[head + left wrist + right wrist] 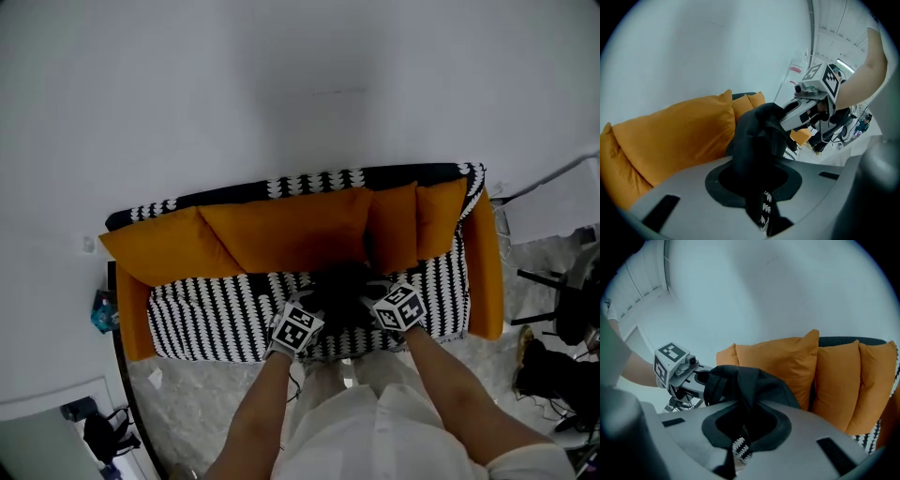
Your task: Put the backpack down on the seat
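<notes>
One black backpack (342,289) is noted at the black-and-white patterned seat (202,314), in front of four orange cushions (291,230). Whether it fully rests there cannot be told. Two grippers are counted. The left gripper (764,208) is clamped on backpack fabric, and so is the right gripper (737,446). Each of the two cubes (298,330) is marked with square black-and-white patterns.
</notes>
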The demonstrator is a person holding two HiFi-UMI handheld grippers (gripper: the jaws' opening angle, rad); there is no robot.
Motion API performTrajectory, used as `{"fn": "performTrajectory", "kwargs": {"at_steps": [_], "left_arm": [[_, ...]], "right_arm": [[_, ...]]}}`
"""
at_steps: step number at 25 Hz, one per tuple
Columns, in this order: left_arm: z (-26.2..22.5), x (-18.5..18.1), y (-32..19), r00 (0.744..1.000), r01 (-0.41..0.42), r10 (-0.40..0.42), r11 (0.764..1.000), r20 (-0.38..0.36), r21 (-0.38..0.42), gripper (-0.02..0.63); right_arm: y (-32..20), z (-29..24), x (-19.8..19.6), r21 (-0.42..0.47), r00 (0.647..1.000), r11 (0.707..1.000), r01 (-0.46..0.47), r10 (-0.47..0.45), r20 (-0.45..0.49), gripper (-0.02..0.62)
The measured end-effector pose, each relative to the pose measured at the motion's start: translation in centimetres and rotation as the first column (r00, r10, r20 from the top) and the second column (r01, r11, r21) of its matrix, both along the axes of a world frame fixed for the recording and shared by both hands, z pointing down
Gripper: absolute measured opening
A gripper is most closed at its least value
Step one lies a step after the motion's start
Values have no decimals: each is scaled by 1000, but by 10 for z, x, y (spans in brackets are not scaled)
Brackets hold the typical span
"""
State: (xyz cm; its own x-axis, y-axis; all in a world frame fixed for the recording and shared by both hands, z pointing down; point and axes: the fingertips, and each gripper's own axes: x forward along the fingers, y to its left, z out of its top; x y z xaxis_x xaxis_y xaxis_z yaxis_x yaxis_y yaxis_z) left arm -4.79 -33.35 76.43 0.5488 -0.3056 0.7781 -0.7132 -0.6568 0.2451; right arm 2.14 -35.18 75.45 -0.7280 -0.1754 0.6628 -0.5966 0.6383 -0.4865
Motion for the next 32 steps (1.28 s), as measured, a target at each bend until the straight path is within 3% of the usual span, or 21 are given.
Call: {"fn": "performTrajectory", "kwargs": {"at_steps": [11,23,27,32], "left_arm": [[11,-9,-27,1000,28,-28,999,9,-26,107],[24,-20,-46,996,87,-84,991,25,-104,137],[24,-23,-48,996,88,-86,991,24,-98,167],[22,-24,-40,997,72,-69,993,37,-89,198]], "right_arm": [[-28,10,-8,-3,999,1000,31,-31,-44,37],[-50,20,-16,-11,996,999,41,-42,-85,38],[-51,20,-15,-3,993,998,59,-59,-105,54],[-48,17,-8,26,983,994,105,-100,-152,118]]}}
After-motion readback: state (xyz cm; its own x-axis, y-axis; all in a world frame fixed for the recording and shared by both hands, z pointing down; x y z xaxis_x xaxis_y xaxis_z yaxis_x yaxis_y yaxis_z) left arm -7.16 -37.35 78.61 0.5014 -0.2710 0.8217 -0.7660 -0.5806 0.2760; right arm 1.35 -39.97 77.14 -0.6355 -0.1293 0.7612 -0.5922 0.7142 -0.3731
